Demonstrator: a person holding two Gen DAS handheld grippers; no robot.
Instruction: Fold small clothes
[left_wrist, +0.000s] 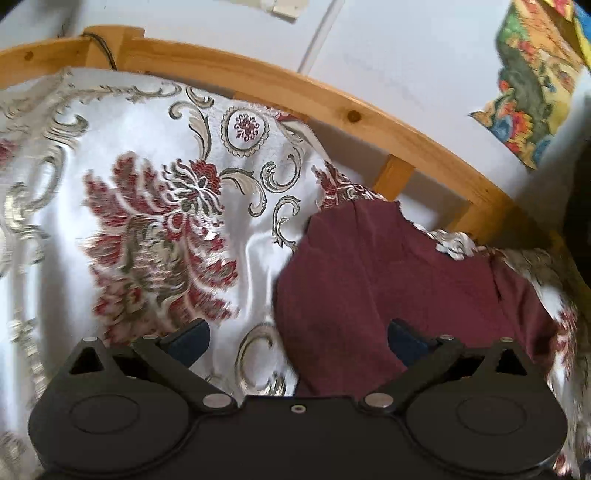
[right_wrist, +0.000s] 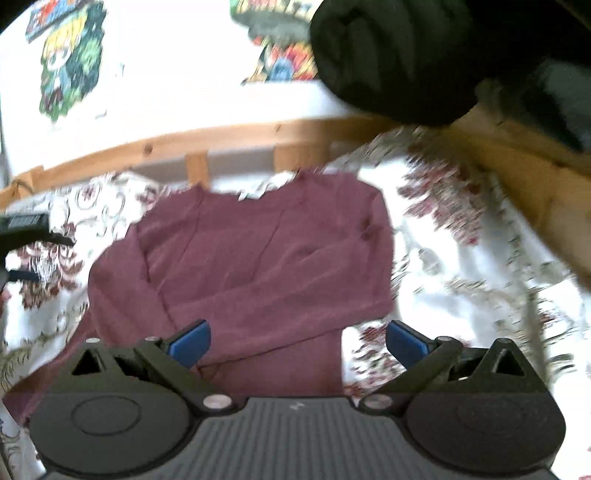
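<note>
A maroon long-sleeved top (right_wrist: 251, 258) lies flat on the flowered bedspread (right_wrist: 461, 295), its sleeves crossed over the body and its neckline toward the wooden rail. My right gripper (right_wrist: 297, 341) hovers over its near hem, open, with nothing between the blue pads (right_wrist: 192, 341). In the left wrist view the same top (left_wrist: 388, 280) fills the lower right. My left gripper (left_wrist: 299, 339) stands wide open above the garment's left edge, one finger over bedspread (left_wrist: 147, 221), the other over maroon cloth. Neither gripper holds fabric.
A curved wooden bed rail (left_wrist: 332, 107) (right_wrist: 229, 136) bounds the far side, with a white wall and colourful posters (right_wrist: 70, 62) behind. A black bundled cloth (right_wrist: 391, 55) sits at the upper right. A black tool part (right_wrist: 26, 225) pokes in at the left edge.
</note>
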